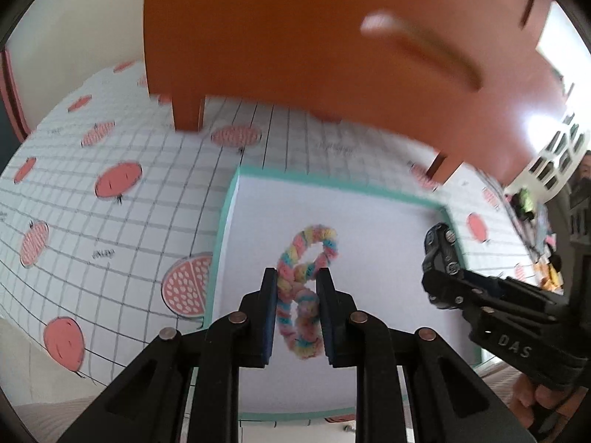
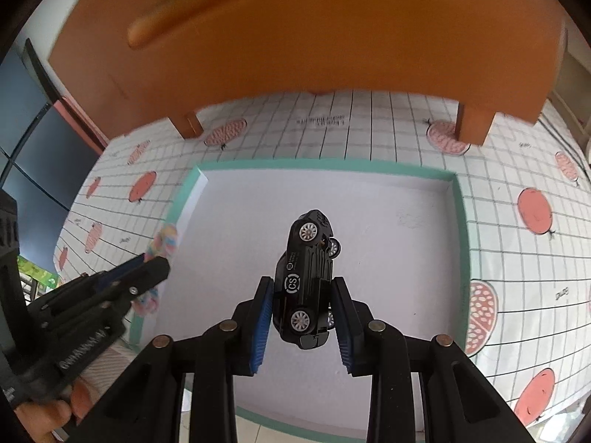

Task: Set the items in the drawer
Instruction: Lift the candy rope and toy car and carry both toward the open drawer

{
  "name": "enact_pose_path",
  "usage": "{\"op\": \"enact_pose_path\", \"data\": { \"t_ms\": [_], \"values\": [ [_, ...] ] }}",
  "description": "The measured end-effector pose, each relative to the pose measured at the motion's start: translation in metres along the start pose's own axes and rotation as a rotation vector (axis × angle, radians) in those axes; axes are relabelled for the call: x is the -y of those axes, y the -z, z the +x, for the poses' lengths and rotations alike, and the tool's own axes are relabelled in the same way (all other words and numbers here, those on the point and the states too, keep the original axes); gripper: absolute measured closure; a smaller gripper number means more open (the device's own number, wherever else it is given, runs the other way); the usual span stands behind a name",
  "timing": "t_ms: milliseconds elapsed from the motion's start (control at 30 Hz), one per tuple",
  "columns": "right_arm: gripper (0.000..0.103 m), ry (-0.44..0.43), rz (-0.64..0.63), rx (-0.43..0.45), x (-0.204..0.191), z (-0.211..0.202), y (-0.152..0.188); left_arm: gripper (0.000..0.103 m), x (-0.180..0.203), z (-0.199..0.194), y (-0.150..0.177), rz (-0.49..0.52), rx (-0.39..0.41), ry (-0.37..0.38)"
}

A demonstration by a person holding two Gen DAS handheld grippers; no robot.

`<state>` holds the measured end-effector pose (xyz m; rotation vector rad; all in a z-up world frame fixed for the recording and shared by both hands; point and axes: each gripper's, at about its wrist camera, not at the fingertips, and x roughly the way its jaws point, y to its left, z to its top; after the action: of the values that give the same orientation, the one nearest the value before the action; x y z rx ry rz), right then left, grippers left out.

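A tabletop (image 2: 388,140) is covered by a white cloth with a thin dark grid, coral-pink fruit prints and small lines of blurred lettering. Off its left edge stand dark blue panels (image 2: 33,136). Far right in the left wrist view, a bright window (image 1: 543,136) glares beside blurred clutter.

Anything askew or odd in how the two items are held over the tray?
The black toy car is clamped on its side in the right tool, wheels facing the camera. The left tool holds the pastel twisted loop normally.
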<state>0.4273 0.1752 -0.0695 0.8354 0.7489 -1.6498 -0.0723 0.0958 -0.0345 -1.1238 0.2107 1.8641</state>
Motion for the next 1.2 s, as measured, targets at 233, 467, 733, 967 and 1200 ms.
{"op": "enact_pose_path", "data": {
  "t_ms": [233,467,733,967,1200],
  "values": [
    [0.07,-0.023,0.001,0.106,-0.002,-0.038,-0.003,0.081,0.005,-0.054,-0.021,0.007,0.15,0.028],
    [0.07,-0.031,-0.026,0.238,-0.015,-0.095,-0.026,0.081,0.014,-0.108,-0.059,0.005,0.296,0.088],
    [0.07,-0.045,-0.077,0.361,-0.039,-0.155,-0.075,0.081,0.028,-0.154,-0.116,0.032,0.419,0.119],
    [0.07,-0.055,-0.104,0.432,-0.05,-0.19,-0.124,0.081,0.036,-0.174,-0.16,0.057,0.482,0.122],
    [0.07,-0.04,-0.109,0.451,-0.051,-0.205,-0.16,0.081,0.039,-0.168,-0.186,0.06,0.48,0.114]
  ]
}}
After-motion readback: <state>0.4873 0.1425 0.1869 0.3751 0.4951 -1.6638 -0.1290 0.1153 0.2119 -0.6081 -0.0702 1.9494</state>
